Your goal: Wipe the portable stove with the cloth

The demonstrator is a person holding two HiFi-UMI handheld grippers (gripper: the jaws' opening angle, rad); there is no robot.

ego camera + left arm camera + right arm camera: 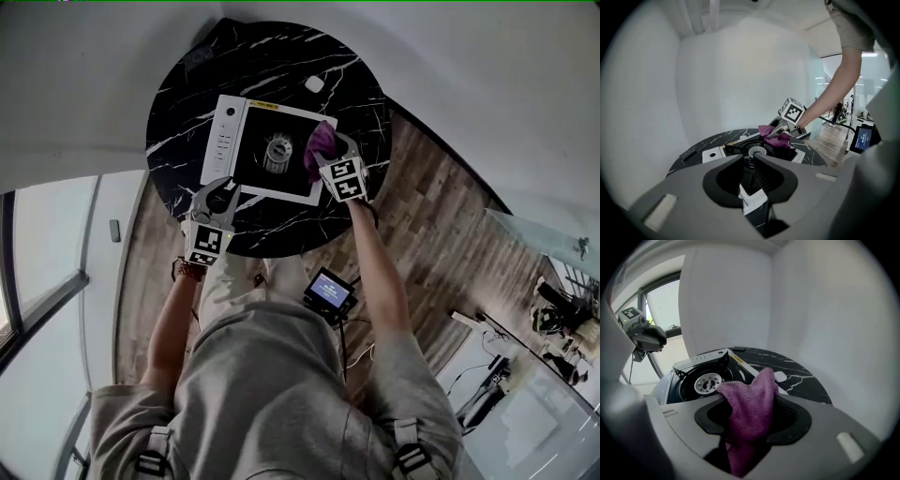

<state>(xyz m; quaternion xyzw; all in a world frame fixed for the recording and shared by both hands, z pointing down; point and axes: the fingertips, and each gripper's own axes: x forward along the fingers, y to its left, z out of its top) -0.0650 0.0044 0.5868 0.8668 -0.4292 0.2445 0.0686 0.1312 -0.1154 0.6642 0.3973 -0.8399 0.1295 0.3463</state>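
A white portable stove (225, 141) with a black top and a round burner (277, 152) lies on the round black marble table (183, 103). My right gripper (328, 152) is shut on a bunched purple cloth (320, 142) and holds it over the stove's right side, just right of the burner. In the right gripper view the cloth (750, 404) fills the gap between the jaws, with the burner (708, 383) beyond. My left gripper (223, 195) sits at the stove's near left corner. Its jaws stand a narrow slit apart, and the stove's white corner (752, 199) shows low in the gap.
A small white object (314, 84) lies on the table behind the stove, and a dark flat object (688, 153) near the table's far left rim. A small lit screen (328, 292) hangs at the person's waist. Wooden floor and glass panels surround the table.
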